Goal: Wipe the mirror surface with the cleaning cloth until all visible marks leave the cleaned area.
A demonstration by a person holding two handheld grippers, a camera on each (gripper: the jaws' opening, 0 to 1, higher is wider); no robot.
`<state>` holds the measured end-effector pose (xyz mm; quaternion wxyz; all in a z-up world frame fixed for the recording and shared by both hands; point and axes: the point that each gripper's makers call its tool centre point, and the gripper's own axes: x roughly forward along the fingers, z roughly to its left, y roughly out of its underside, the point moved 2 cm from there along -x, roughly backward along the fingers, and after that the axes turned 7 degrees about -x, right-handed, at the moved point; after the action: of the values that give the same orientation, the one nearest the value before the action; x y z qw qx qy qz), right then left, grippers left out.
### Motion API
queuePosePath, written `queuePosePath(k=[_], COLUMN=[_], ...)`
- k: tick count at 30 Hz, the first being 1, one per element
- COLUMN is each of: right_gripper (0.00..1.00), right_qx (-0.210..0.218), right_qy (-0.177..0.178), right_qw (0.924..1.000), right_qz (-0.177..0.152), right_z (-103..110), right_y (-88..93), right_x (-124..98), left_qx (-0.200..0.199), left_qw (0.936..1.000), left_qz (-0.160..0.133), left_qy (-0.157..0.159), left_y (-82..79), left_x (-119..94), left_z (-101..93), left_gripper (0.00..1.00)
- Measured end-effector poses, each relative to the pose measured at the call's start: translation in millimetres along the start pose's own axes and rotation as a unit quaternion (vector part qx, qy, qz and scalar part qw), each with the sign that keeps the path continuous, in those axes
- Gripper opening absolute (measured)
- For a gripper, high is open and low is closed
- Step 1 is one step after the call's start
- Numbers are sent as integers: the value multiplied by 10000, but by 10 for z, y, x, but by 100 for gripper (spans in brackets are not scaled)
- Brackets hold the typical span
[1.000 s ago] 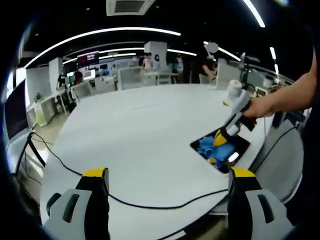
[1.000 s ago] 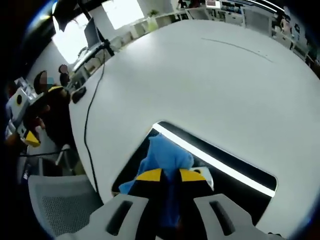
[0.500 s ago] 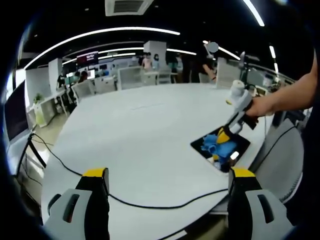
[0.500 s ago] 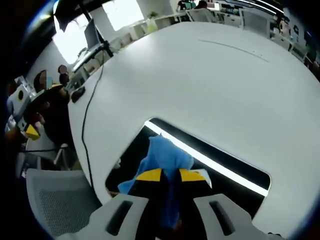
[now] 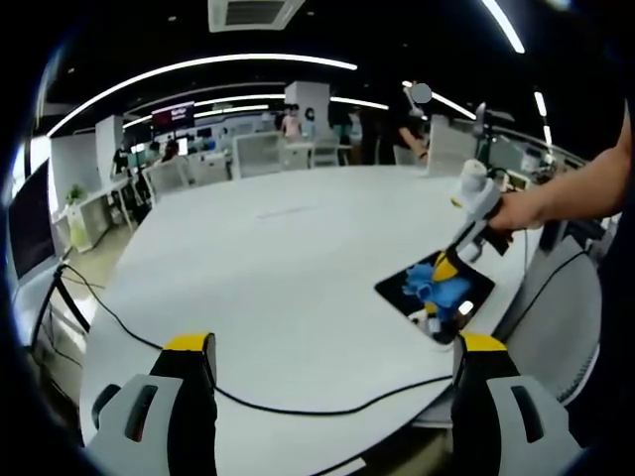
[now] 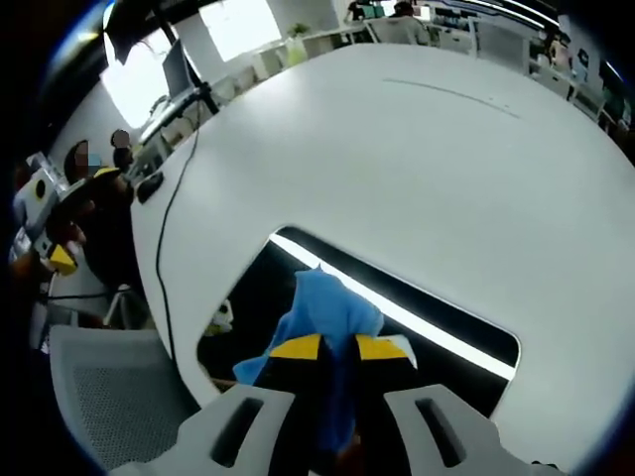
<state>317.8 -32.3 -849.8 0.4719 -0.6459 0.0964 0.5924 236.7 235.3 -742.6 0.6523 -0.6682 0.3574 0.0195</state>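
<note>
Right gripper [image 6: 339, 347] clenched on blue cleaning cloth [image 6: 327, 312], pressed onto mirror [image 6: 437, 342] | mirror lies flat at white table [image 5: 288, 268] edge, near grey chair [image 6: 119, 397] | left gripper [image 5: 332, 342] jaws spread wide, nothing held, above near table edge | black cable [image 5: 298, 407] crosses table beneath it

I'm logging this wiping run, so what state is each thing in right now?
Mirror: lying flat on the table, reflecting a ceiling light strip.
Cloth: bunched, pinched in the right gripper, resting on the mirror.
Right gripper: shut on the cloth.
Left gripper: open, holding nothing, hovering over the table edge.
Cable: lying loose across the table.
Table: white, bearing the mirror and cable.
</note>
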Motion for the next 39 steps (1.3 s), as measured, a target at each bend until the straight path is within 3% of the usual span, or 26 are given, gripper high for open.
queuePosePath(k=[28, 34, 39], right_gripper=[6, 6, 6], right_qx=[23, -42, -132], right_qy=[102, 263, 277], right_qw=[9999, 9996, 9995], right_qz=[-14, 38, 107], right_z=[-384, -475, -535], right_y=[261, 344, 382], right_x=[-212, -272, -302], left_qx=[-2, -38, -198], left_qw=[10000, 10000, 9997], left_qz=[22, 0, 103], left_qy=[22, -54, -36], left_y=[-50, -16, 134], left_x=[51, 54, 98], left_z=[-69, -58, -100], left_gripper=[100, 100, 100])
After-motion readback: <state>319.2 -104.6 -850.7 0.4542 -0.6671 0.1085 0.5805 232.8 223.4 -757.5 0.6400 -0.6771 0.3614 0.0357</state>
